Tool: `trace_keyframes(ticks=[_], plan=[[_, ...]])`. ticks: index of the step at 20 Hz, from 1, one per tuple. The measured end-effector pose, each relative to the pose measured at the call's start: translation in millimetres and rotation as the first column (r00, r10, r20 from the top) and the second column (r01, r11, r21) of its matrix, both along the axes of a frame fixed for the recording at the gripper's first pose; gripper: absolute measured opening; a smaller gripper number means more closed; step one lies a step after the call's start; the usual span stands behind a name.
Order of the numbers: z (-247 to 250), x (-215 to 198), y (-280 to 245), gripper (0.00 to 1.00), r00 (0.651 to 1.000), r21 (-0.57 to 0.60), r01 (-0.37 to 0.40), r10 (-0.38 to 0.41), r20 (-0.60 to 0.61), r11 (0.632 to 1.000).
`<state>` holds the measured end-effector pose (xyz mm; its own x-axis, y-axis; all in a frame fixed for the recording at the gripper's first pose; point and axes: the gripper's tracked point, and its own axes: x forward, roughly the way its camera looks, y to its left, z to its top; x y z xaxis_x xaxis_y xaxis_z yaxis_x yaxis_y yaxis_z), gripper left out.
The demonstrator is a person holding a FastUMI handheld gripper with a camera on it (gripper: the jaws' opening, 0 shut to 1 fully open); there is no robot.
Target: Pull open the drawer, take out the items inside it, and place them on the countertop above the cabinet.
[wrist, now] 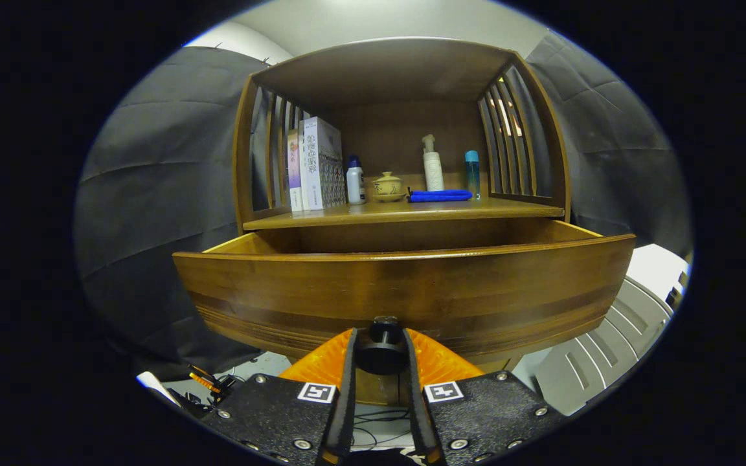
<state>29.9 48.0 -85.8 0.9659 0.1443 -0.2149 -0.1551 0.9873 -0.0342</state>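
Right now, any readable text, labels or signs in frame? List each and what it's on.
None reads cleanly.
Books on the countertop: cover print too blurred to read.
White bottle, pump bottle, blue-capped bottle: no legible label.
Yellow lidded cup: dark marks, unreadable.
Gripper, both fingers pressed on the drawer knob: square black-and-white markers, no words.

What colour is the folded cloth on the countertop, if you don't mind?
Blue; the cloth shows best in the gripper view.
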Motion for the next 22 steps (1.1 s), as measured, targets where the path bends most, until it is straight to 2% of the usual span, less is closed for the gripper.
trace_keyframes(ticks=[14, 17, 20, 22], plan=[[-5, -33, 6, 0.37, 0.998, -0.018, -0.055, 0.055, -0.018, 0.998], [-7, -35, 7, 0.61, 0.996, -0.058, -0.091, 0.090, -0.027, 0.994], [1, -40, 1, 0.85, 0.997, -0.070, -0.080, 0.081, 0.007, 0.994], [15, -41, 3, 0.93, 0.995, -0.076, -0.087, 0.090, 0.037, 0.993]])
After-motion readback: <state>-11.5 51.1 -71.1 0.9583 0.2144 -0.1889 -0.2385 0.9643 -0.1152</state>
